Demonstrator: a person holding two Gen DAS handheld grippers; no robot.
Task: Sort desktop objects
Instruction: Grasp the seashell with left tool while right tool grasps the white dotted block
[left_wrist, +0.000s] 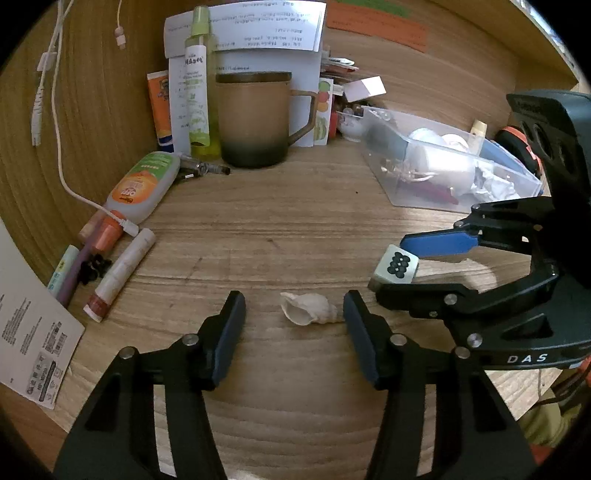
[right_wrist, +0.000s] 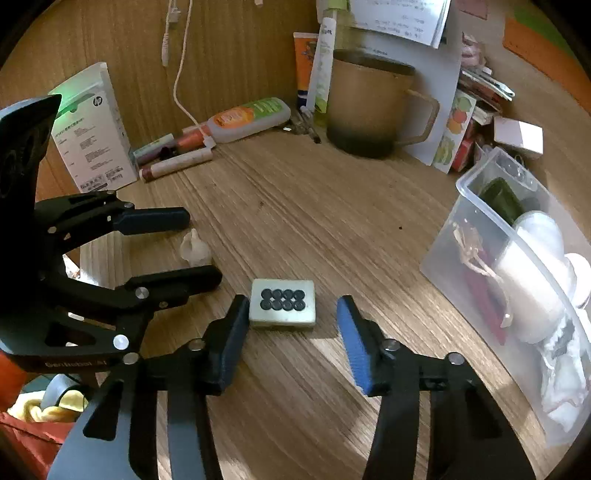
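A pale seashell (left_wrist: 308, 308) lies on the wooden desk between the open fingers of my left gripper (left_wrist: 294, 307); its tip is close to the right finger. It also shows in the right wrist view (right_wrist: 195, 248), between the left gripper's fingers (right_wrist: 201, 248). A white mahjong tile with black dots (right_wrist: 283, 303) lies flat on the desk between the open fingers of my right gripper (right_wrist: 291, 314), nearer the left finger. In the left wrist view the tile (left_wrist: 396, 263) sits between the right gripper's fingers (left_wrist: 391, 267). Neither gripper holds anything.
A clear plastic bin (right_wrist: 517, 266) with mixed items stands at the right. A brown mug (left_wrist: 255, 118), a spray bottle (left_wrist: 197, 81), tubes, a lotion bottle (left_wrist: 142, 184), pens and a white cable (left_wrist: 62, 155) crowd the back left. A white box (right_wrist: 92, 129) stands left.
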